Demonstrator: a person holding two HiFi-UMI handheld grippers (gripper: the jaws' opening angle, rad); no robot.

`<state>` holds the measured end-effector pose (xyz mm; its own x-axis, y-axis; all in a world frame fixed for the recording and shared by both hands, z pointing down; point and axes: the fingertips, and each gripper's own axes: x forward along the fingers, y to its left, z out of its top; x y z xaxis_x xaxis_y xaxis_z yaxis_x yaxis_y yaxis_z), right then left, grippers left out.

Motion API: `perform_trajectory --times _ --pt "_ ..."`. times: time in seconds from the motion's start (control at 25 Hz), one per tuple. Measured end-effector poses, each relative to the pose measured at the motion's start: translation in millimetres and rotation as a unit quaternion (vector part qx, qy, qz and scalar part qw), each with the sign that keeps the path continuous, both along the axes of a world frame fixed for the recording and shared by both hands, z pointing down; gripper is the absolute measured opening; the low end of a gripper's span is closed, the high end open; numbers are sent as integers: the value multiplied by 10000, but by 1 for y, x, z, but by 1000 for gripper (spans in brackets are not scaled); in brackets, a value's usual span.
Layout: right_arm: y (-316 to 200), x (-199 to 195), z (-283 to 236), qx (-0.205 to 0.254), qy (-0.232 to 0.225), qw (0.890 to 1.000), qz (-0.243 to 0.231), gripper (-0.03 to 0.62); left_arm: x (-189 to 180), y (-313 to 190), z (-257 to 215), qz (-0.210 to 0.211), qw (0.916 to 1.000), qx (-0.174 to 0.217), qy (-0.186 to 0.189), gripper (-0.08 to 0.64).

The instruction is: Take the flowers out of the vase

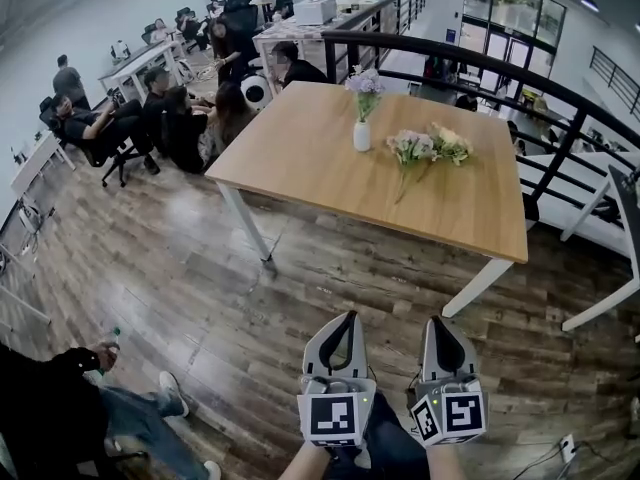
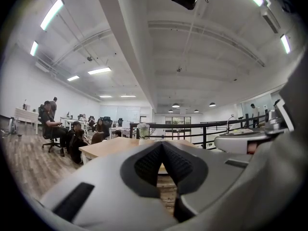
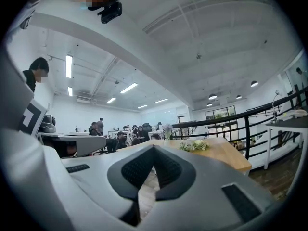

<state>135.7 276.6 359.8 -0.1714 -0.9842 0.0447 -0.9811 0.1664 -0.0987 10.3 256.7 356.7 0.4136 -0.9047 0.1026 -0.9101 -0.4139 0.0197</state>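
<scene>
Two grey grippers [image 1: 349, 318] [image 1: 437, 321], black-white marker cubes [image 1: 335, 416]

Left hand-held gripper [image 1: 347, 318] and right hand-held gripper [image 1: 438, 322] point forward, closed, empty

Ceiling strip lights [image 2: 53, 13] lit the room brightly and evenly. Both gripper views bulged strongly, with black corners.

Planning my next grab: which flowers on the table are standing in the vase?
The pale purple bunch, upright in the white vase. The white and cream flowers lie flat on the table, to the vase's right.
</scene>
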Motion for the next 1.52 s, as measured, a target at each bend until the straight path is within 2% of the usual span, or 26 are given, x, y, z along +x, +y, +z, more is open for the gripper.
perform_trajectory --times 0.16,0.36,0.6,0.96,1.16,1.36,1.52 --pt "-32 19 1 -21 -50 10000 -67 -9 22 -28 1 -40 10000 -40 -39 33" --pt "-68 35 4 -47 -120 9998 -117 -9 35 -61 2 -103 9999 50 -121 33" --pt "-103 48 7 -67 -204 9995 -232 -9 51 -91 -1 -168 9998 -53 -136 32" --pt "-138 53 6 -46 -283 9990 -330 -9 56 -120 -3 -262 9994 64 -213 34" --pt "-155 56 13 -81 -293 9989 -347 -9 62 -139 6 -258 9994 -138 -178 32" --pt "-180 65 21 -88 -281 9993 -226 -9 67 -170 11 -171 9997 -34 -172 33" --pt "-207 66 20 -118 -232 9996 -96 -9 67 -197 11 -81 9998 -121 -124 34"
